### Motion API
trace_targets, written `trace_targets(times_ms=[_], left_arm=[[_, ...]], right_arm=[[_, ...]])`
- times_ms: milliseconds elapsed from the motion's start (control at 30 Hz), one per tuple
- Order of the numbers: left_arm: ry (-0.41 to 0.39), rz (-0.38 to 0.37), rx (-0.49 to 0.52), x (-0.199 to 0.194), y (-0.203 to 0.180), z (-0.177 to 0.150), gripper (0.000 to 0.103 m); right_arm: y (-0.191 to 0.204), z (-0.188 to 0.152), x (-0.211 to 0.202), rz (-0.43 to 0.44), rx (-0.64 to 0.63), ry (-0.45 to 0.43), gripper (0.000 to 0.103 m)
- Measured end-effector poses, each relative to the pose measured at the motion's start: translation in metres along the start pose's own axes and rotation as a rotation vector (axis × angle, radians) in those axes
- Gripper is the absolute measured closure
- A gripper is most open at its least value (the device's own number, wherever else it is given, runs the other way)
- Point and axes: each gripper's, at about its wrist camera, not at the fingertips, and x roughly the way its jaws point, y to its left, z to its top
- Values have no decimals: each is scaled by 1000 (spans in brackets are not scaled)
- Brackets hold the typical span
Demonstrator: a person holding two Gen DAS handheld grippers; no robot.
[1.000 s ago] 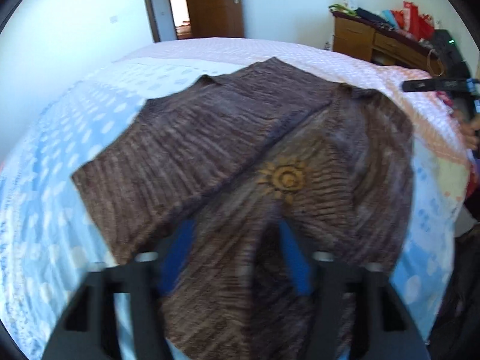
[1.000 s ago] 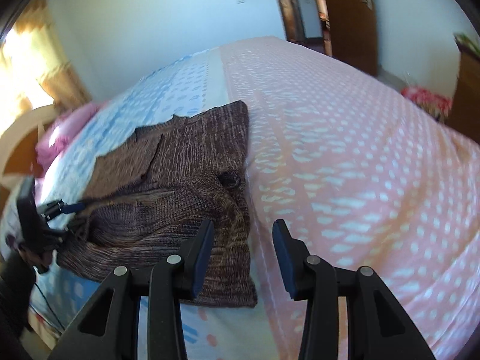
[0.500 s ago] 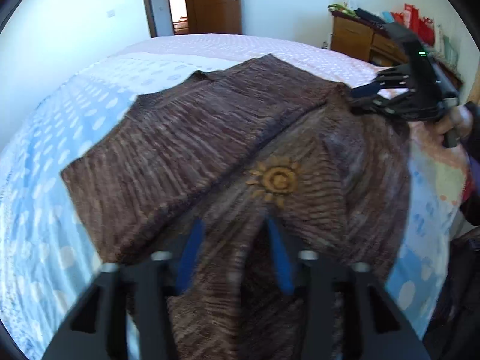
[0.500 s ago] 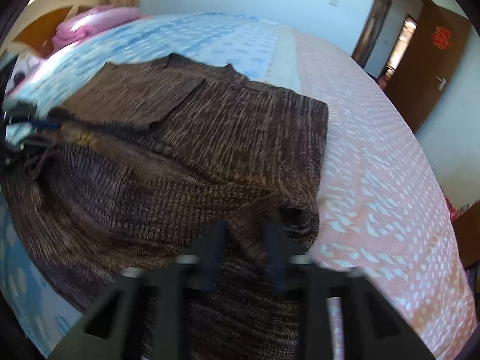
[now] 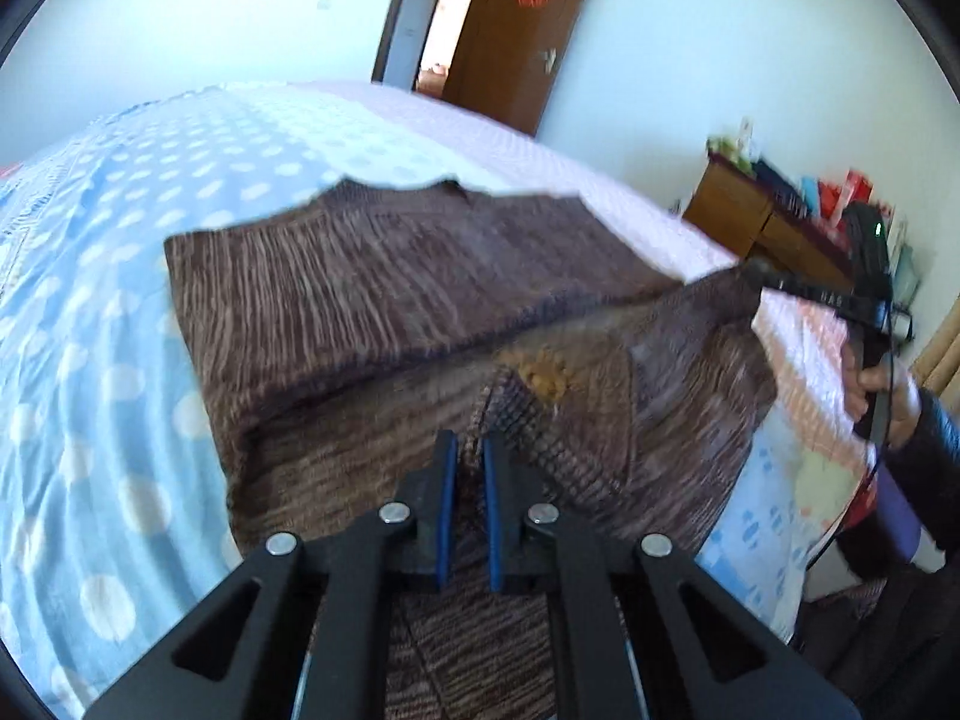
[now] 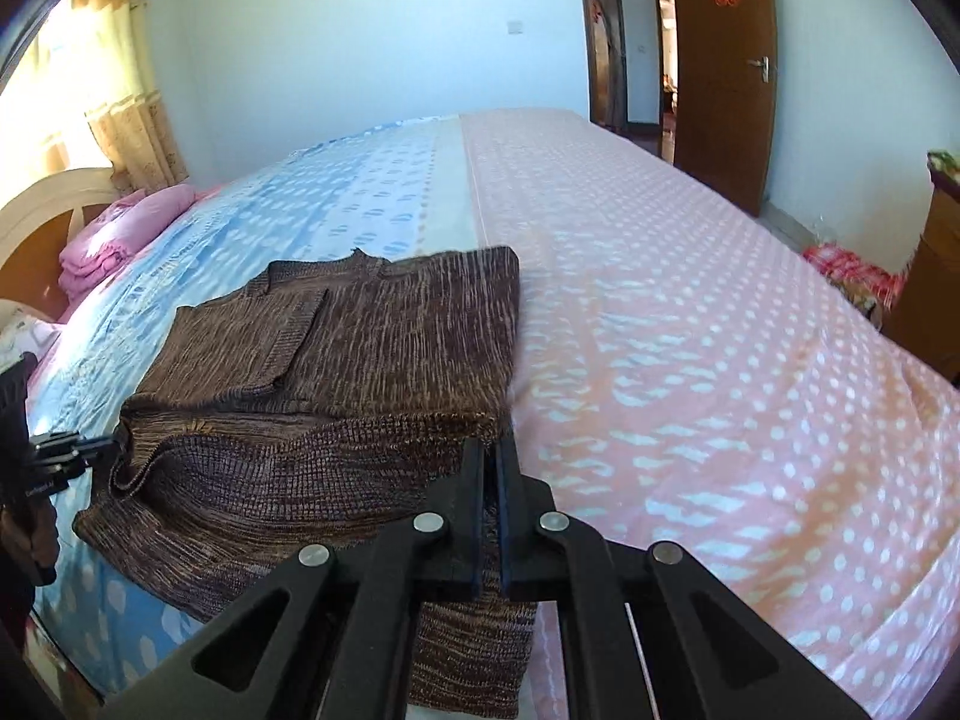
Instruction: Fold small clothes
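Right, my left tongs (image 5: pixel 467 450) are clenched on the near hem of the brown sweater (image 5: pixel 390 294), right tongs (image 6: pixel 493 468) clenched on its other near corner, lifting it off the bed (image 6: pixel 690 330). Pink pillows (image 6: pixel 114 234) far left, dresser (image 5: pixel 774 228) far right.

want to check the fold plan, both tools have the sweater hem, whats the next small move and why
Probably carry the hem forward over the sweater: the left tool and right tool are each shut on its near edge, and the far half lies flat on the bed.
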Motion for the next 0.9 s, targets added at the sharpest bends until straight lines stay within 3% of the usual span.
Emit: trace_targets(times_ms=[167,400,433,667,900], left_arm=[[47,104,102,15,-16,1,87],[98,106,142,22,-20,5,87],[95,111,141,20,-20,4,93],[-61,106,-34,-25,-3,15,97],[-210,202,-184,-56,35,54,99]], right_arm=[[4,-3,-3,2,1,2,100],[12,-3,-11,-25,-59,-5,100],[13,-3,-12,-24,-63,-5,100],[27,29,-37,46,-104,-69,100],[46,90,-18,19,-209,-117,100]])
